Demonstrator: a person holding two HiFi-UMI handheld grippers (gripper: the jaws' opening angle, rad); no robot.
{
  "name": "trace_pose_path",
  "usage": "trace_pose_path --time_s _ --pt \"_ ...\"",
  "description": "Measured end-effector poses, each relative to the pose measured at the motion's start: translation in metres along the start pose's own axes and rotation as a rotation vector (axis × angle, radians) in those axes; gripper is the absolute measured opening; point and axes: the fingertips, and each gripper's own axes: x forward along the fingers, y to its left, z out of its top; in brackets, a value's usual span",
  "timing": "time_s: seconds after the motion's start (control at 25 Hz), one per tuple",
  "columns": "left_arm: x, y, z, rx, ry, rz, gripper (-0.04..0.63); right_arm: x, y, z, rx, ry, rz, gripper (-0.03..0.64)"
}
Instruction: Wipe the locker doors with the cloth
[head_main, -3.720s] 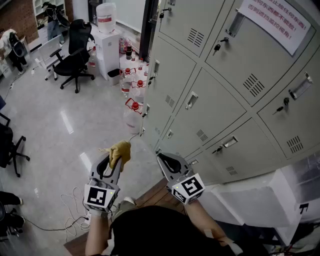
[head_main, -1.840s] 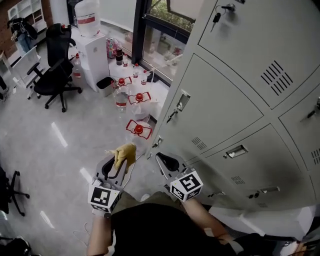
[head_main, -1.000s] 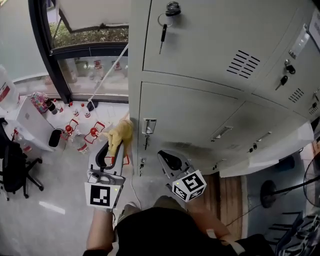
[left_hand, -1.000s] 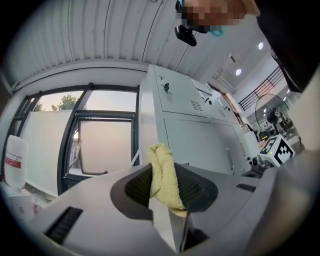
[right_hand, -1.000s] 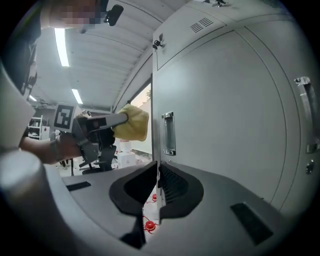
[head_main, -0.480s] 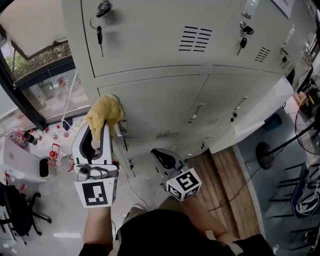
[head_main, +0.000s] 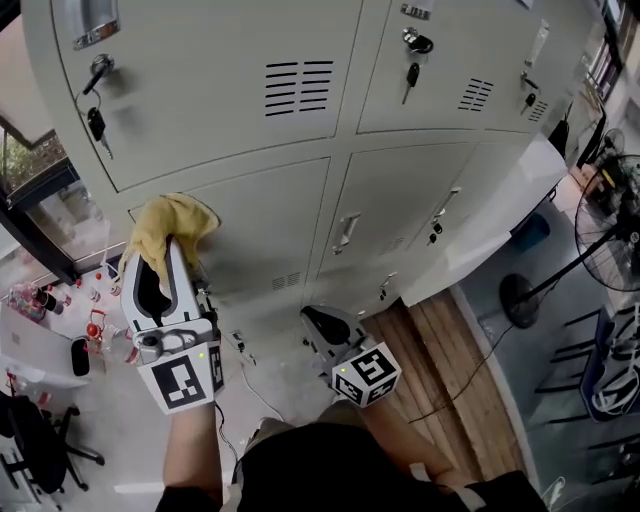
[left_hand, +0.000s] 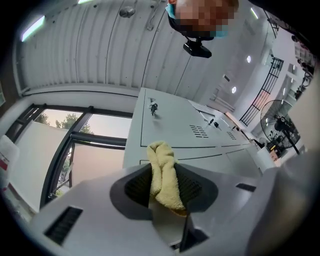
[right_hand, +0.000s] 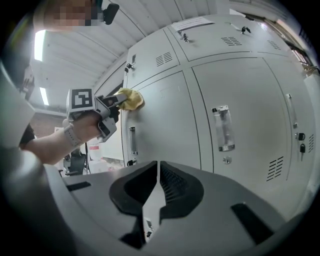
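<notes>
left tool (head_main: 166, 256) | raised | cloth (head_main: 172, 220) now against locker door (head_main: 272, 222)

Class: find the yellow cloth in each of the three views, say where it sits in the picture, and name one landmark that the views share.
Head view: left of centre, the yellow cloth is at the left gripper tip, against a locker door.
Left gripper view: centre, clamped between the fingers.
Right gripper view: upper left, against that door.
Shared landmark: the vent slots in the door above the cloth.
</notes>
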Motion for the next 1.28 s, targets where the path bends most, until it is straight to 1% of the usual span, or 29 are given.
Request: trace_pose_path --time_s 0.24,0.44,0.6,0.84,1.12,1.28 --pt "0.02 -0.038 0.001 -0.008 -0.037 0.014 0.117 -0.023 -0.04 -0.003 0.018 0.011 -0.017 0.031" --pt "0.031 -0.071 -0.003 -0.021 -0.046 0.014 0.117 -0.038 -0.075 0.001 0.035 -0.002 -0.034 0.031" --pt "0.04 -0.096 -0.005 -0.029 -0.041 0.0 0.117 -0.047 -0.094 0.002 0.048 -0.006 -0.025 0.031" --pt "0.051 -0.129 -0.007 -0.035 -0.054 0.009 0.117 -0.064 -0.123 0.0 0.05 0.001 -0.02 0.031" --pt "0.062 -0.169 -0.014 -0.062 -0.027 -0.008 0.117 -0.086 -0.155 -0.003 0.049 0.012 -0.018 0.031" --pt "0.065 -0.183 -0.018 -0.08 -0.002 -0.02 0.117 -0.095 -0.165 -0.004 0.055 0.009 -0.018 0.031"
